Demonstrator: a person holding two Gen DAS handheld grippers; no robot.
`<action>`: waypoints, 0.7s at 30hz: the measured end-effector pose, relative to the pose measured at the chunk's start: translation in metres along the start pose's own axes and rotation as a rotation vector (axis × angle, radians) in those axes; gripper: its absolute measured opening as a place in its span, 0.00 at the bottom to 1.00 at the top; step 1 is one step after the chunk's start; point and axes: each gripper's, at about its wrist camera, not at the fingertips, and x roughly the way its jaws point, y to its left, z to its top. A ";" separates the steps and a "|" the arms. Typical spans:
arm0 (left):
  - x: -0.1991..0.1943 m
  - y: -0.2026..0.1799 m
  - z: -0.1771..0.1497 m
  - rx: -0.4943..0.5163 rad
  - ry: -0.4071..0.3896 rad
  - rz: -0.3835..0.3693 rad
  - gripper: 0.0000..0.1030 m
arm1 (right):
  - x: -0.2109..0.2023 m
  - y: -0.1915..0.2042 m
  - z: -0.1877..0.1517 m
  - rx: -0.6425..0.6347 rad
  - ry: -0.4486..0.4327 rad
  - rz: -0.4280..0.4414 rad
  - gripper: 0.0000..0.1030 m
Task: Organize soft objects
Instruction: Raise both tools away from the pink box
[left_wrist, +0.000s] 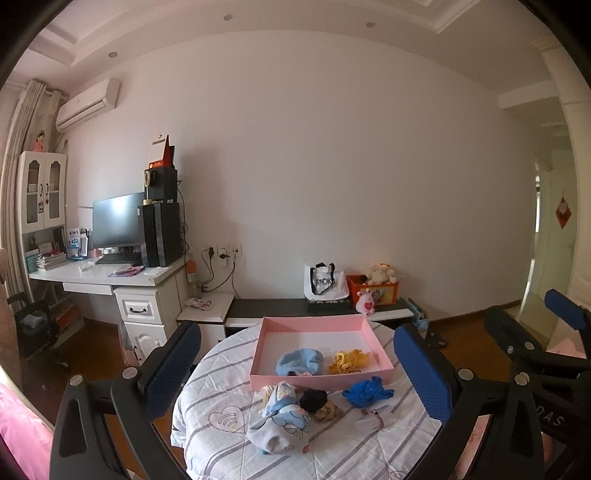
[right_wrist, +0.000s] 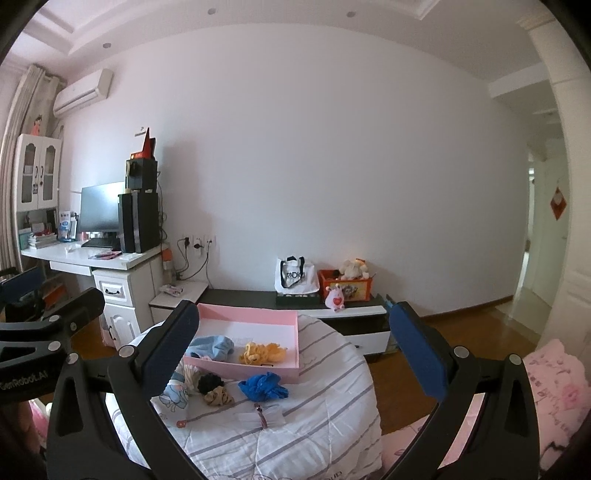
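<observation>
Sorting is partly done: a light-blue soft item (left_wrist: 299, 362) and a yellow one (left_wrist: 349, 361) are already held in the pink box (left_wrist: 317, 382), while the blue cloth (left_wrist: 367, 392), dark scrunchie (left_wrist: 313, 400) and printed bundle (left_wrist: 282, 417) are left on the quilt-covered bench (left_wrist: 214, 373) just in front of it. Left gripper (left_wrist: 297, 373) and right gripper (right_wrist: 293, 354) are both held spread and empty above the bench; a descent onto one loose item and a pinch are called for next. "RADIO"-like print is read on the tote bag (left_wrist: 325, 282), and "GenRobot.AI" on the left gripper body seen from the right wrist.

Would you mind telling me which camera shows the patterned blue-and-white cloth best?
The left wrist view: the patterned cloth lies whole and unobstructed on the quilt. In the right wrist view, the right gripper's left finger hides part of it.
</observation>
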 end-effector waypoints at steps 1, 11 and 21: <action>-0.001 -0.001 0.000 0.000 0.000 0.000 1.00 | 0.000 0.000 0.000 0.000 -0.001 0.000 1.00; -0.002 -0.005 0.000 0.003 -0.007 0.003 1.00 | -0.007 -0.003 0.000 0.005 -0.012 0.005 1.00; 0.000 -0.006 -0.001 0.002 0.005 0.008 1.00 | -0.008 -0.002 0.001 0.003 0.001 0.007 1.00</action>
